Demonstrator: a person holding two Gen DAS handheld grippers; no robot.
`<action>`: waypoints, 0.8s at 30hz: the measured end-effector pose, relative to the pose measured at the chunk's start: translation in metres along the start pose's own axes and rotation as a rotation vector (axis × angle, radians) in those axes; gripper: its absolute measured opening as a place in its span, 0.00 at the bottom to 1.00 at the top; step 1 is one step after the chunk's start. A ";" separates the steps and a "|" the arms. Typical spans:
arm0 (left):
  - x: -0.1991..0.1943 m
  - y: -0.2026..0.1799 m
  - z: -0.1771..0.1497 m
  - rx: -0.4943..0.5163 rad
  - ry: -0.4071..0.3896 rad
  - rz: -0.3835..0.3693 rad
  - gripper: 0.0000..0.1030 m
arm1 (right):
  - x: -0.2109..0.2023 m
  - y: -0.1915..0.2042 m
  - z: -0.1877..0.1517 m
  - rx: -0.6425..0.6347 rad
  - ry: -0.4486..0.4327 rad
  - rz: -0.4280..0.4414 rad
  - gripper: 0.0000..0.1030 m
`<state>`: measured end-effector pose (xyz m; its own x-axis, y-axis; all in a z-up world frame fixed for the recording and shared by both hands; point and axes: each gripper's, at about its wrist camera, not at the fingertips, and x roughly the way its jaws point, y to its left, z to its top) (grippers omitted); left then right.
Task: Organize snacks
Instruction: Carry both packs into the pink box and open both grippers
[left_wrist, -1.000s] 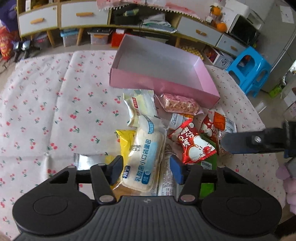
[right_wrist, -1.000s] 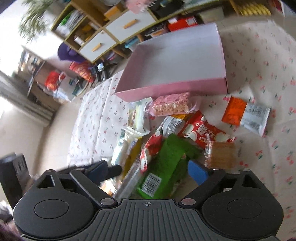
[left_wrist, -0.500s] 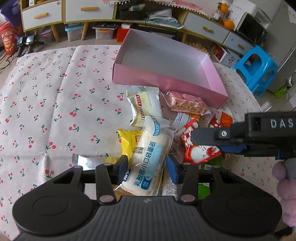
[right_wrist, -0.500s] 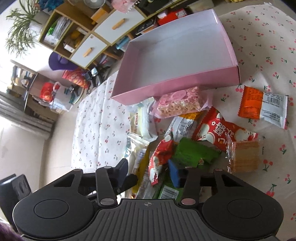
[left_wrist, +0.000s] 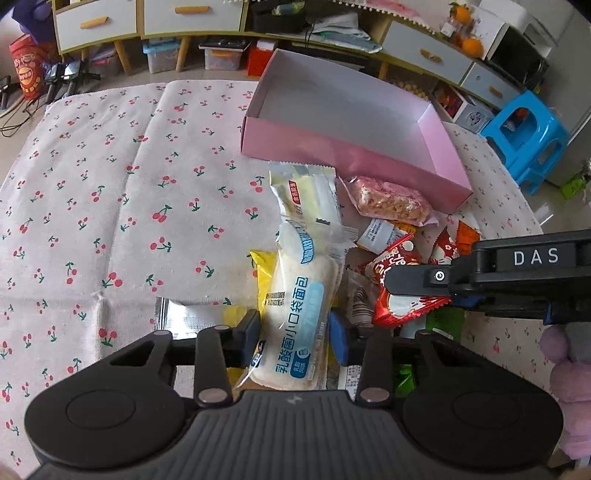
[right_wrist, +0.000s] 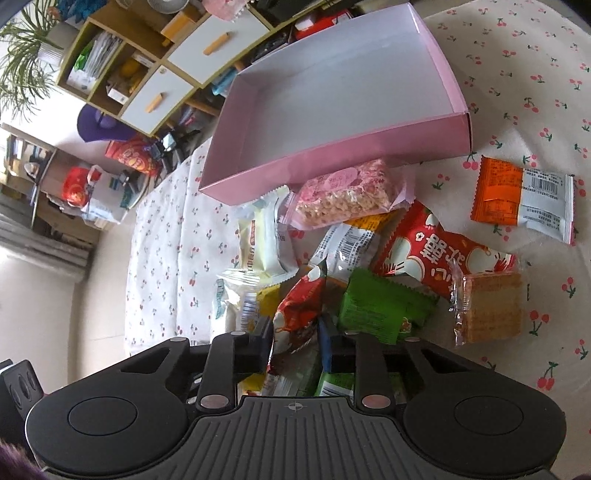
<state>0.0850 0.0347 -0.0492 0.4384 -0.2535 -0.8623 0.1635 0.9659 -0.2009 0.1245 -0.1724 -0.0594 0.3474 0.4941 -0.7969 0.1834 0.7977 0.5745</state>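
Snacks are heaped on the cherry-print tabletop (left_wrist: 110, 192) just before one pink box (left_wrist: 343, 122), a shallow cardboard rectangle. One white bread packet (left_wrist: 299, 306), soft and glossy, is gripped between the nearly closed pads of the left claw (left_wrist: 295, 332). One red crinkled packet (right_wrist: 295, 317) is pinched by the right claw (right_wrist: 295, 343). Shown only in the right view: one orange packet (right_wrist: 517, 195) lying apart, one clear-wrapped square cracker (right_wrist: 487, 306), one green packet (right_wrist: 380, 302).
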 end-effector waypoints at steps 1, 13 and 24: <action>-0.001 0.000 0.000 -0.004 -0.002 0.003 0.33 | -0.001 0.000 0.000 0.001 0.000 0.000 0.23; -0.018 0.000 0.014 -0.047 -0.058 -0.025 0.27 | -0.033 0.000 0.016 0.078 -0.082 0.088 0.23; -0.011 -0.012 0.095 -0.024 -0.152 -0.025 0.26 | -0.066 -0.018 0.069 0.161 -0.277 0.097 0.23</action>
<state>0.1628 0.0212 0.0066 0.5632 -0.2809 -0.7772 0.1553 0.9597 -0.2343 0.1621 -0.2431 -0.0037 0.6030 0.4344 -0.6691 0.2727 0.6759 0.6847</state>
